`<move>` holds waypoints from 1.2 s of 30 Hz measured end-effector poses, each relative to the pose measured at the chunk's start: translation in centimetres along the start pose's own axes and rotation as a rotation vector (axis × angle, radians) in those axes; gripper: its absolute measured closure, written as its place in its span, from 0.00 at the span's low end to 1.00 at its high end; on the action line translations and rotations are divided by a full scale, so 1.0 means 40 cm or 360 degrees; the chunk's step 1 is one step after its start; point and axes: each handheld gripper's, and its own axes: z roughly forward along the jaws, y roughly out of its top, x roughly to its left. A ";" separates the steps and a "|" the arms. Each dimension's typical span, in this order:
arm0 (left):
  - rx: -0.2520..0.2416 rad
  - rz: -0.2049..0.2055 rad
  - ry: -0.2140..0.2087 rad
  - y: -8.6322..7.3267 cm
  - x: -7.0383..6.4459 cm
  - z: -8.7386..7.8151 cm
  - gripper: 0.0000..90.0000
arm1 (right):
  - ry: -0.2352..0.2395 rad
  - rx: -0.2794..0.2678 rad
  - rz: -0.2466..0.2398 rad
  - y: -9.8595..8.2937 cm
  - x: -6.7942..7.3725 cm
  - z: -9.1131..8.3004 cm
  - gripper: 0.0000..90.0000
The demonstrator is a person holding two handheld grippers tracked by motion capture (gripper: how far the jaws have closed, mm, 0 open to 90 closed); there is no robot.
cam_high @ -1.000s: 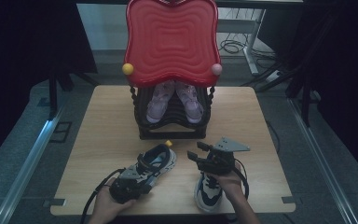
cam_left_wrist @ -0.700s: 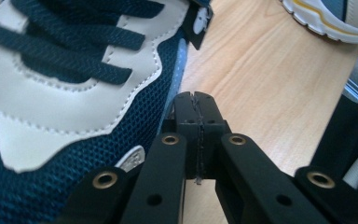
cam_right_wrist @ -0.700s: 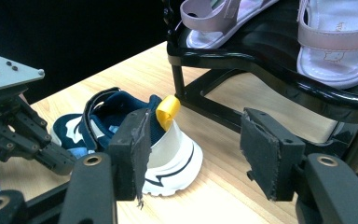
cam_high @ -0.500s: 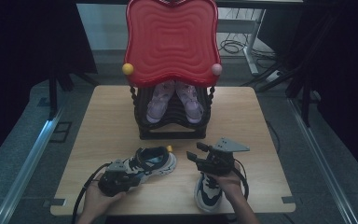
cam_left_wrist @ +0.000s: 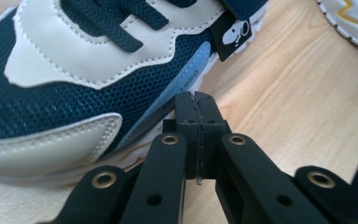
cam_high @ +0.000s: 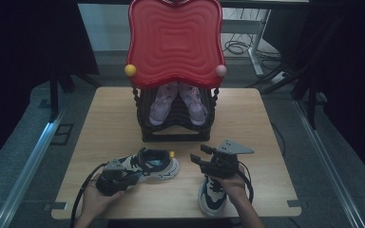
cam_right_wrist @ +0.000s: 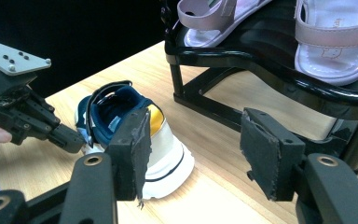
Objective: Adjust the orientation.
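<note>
Lay on its side on the table (cam_high: 100,118), the blue sneaker (cam_high: 153,164), just in front of the black shoe rack (cam_high: 176,128). Left gripper (cam_left_wrist: 198,109) pressed against its sole edge with fingers together on nothing; right gripper (cam_right_wrist: 191,144) hovered close by, fingers wide apart. Best opened the left fingers, gripped the heel collar firmly, then lifted level toward the rack.

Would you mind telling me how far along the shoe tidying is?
Done: the pink sandals sit on the black rack. In hand: the left gripper, jaws shut, touches the side of one blue sneaker; the right gripper hangs open. Left: that sneaker and the second sneaker lie on the table.
</note>
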 end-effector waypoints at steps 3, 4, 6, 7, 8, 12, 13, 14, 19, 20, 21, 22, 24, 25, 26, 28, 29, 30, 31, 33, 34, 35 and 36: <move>-0.0007 -0.0009 0.0021 0.000 0.007 0.000 1.00 | 0.0007 -0.0001 -0.0002 0.000 0.000 0.001 0.49; -0.0010 -0.0013 0.0050 0.001 0.015 0.000 1.00 | 0.0008 -0.0002 -0.0001 0.000 0.002 0.002 0.49; -0.0018 -0.0025 0.0054 0.002 0.023 -0.001 1.00 | 0.0011 0.0000 -0.0002 0.002 0.004 0.002 0.49; -0.0022 -0.0032 0.0058 0.002 0.025 0.000 1.00 | 0.0012 -0.0001 -0.0001 0.002 0.004 0.003 0.49; -0.0029 -0.0042 0.0062 0.004 0.030 0.000 1.00 | 0.0015 -0.0009 0.0003 0.003 0.005 0.004 0.49; -0.0049 -0.0082 0.0065 0.009 0.050 0.003 1.00 | 0.0025 -0.0003 -0.0001 0.005 0.010 0.006 0.49; -0.0058 -0.0097 0.0062 0.011 0.053 0.005 1.00 | 0.0021 -0.0001 0.0003 0.005 0.010 0.007 0.49; -0.0058 -0.0101 0.0063 0.012 0.057 0.006 1.00 | 0.0021 0.0004 0.0005 0.004 0.010 0.008 0.49; -0.0073 -0.0138 0.0072 0.015 0.075 0.010 1.00 | 0.0026 0.0008 0.0004 0.004 0.011 0.011 0.49; -0.0072 -0.0146 0.0075 0.016 0.079 0.011 1.00 | 0.0026 0.0001 -0.0001 0.004 0.011 0.012 0.49; -0.0072 -0.0150 0.0074 0.016 0.082 0.012 1.00 | 0.0025 0.0008 0.0002 0.004 0.012 0.012 0.49; -0.0072 -0.0154 0.0074 0.016 0.084 0.012 1.00 | 0.0027 0.0008 -0.0002 0.004 0.013 0.013 0.49; -0.0072 -0.0153 0.0075 0.016 0.085 0.011 1.00 | 0.0030 0.0009 0.0005 0.004 0.014 0.014 0.49; -0.0066 -0.0147 0.0086 0.015 0.085 0.009 1.00 | 0.0035 0.0013 0.0006 0.004 0.016 0.015 0.49; -0.0064 -0.0145 0.0088 0.015 0.085 0.008 0.99 | 0.0037 0.0014 0.0007 0.004 0.017 0.016 0.49; -0.0073 -0.0142 0.0087 0.014 0.083 0.004 0.98 | 0.0036 0.0017 0.0006 0.003 0.018 0.018 0.49; -0.0083 -0.0141 0.0090 0.013 0.081 0.000 0.97 | 0.0039 0.0019 0.0005 0.003 0.018 0.019 0.49; -0.0097 -0.0140 0.0099 0.013 0.079 -0.004 0.94 | 0.0041 0.0018 0.0012 0.003 0.019 0.021 0.49; -0.0097 -0.0140 0.0099 0.013 0.079 -0.004 0.89 | 0.0041 0.0018 0.0012 0.003 0.019 0.021 0.49; -0.0168 -0.0149 0.0152 0.012 0.074 -0.023 0.76 | 0.0062 0.0004 0.0075 0.004 0.020 0.025 0.52; -0.0199 -0.0154 0.0155 0.012 0.073 -0.031 0.70 | 0.0071 0.0004 0.0093 0.005 0.021 0.027 0.53; -0.0219 -0.0164 0.0159 0.012 0.073 -0.041 0.65 | 0.0077 0.0003 0.0102 0.006 0.022 0.029 0.54; -0.0219 -0.0164 0.0159 0.012 0.073 -0.041 0.61 | 0.0077 0.0003 0.0102 0.006 0.022 0.029 0.54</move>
